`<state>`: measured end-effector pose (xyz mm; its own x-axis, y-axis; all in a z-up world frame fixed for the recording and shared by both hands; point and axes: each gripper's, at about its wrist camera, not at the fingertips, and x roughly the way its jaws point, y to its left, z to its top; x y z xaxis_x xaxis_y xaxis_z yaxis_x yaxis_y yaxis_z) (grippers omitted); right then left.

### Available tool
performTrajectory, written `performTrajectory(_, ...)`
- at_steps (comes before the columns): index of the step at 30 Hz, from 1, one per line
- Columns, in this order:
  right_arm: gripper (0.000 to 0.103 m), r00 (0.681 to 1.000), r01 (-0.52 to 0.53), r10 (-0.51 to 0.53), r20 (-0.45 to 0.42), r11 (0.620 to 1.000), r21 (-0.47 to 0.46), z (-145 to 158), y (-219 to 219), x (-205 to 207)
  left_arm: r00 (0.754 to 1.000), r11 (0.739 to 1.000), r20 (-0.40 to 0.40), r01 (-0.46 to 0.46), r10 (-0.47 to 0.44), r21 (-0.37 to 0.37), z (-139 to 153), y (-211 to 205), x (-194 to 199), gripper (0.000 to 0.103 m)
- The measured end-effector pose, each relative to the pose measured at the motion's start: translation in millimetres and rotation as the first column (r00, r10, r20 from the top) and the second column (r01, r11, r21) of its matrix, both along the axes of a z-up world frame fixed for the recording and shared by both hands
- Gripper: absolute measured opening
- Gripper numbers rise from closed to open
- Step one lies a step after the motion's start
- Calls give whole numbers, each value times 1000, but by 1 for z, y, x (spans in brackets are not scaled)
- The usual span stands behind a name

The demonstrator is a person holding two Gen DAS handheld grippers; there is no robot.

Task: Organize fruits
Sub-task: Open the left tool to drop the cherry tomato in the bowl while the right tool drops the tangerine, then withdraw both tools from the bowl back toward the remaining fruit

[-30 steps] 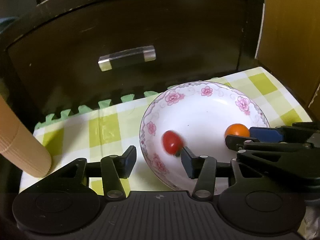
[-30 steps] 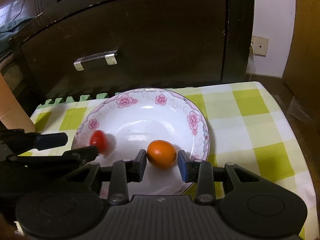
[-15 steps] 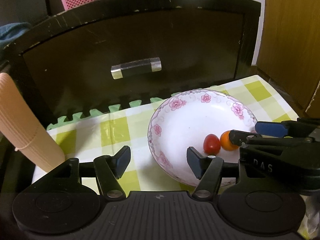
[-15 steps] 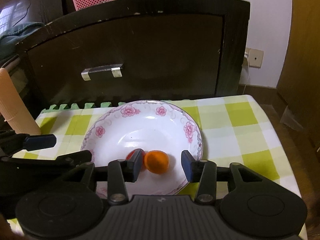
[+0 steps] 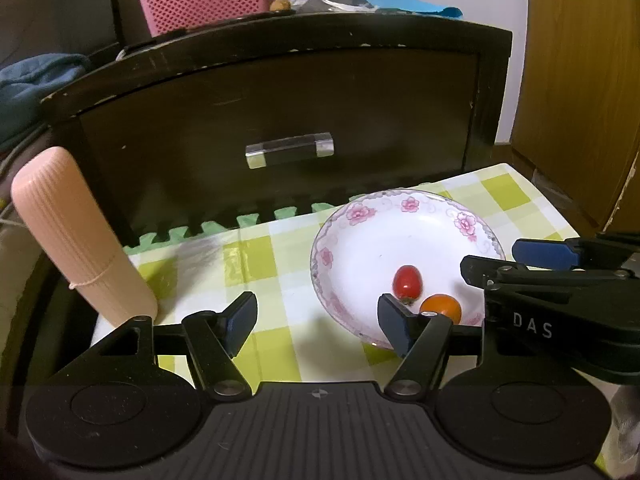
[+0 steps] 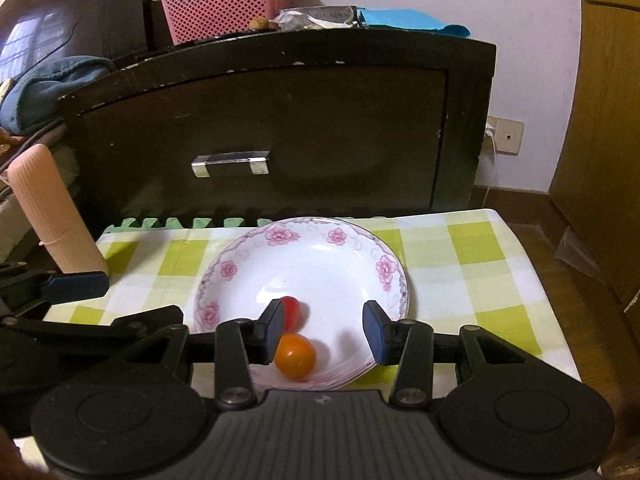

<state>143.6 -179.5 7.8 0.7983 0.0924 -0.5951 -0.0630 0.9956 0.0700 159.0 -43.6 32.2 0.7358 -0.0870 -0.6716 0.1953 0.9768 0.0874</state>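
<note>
The red tomato (image 5: 407, 282) and orange tomato (image 6: 295, 355) are found side by side in the floral plate (image 6: 320, 256), set on the checked cloth (image 6: 472, 248). The left gripper (image 5: 318, 322) is held spread wide, empty. The right gripper (image 6: 322, 330) is likewise parted, nothing clamped.

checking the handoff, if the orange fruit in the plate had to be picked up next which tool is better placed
Right. The right tool is open with the orange fruit just below its gap; the left tool gapes over the tablecloth beside the plate.
</note>
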Motion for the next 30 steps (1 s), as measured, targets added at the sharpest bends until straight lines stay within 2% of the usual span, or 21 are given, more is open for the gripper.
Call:
performTrajectory(4,42,1000,-11,11,5,1000,-6,2,3,-6,1000,1000,-6,-4,4,-8,1,5,-5,78)
performTrajectory(13,43,1000,23,-23,-1,1000,20,3,-9,-13,1000,1000,-23,2,-3,-17,-1,10,-15,78)
performTrajectory(30,43,994,-24,27,-102,999,27,-14,5,-60,995,998,-101,-22,16,-58,-9,32,-60,79)
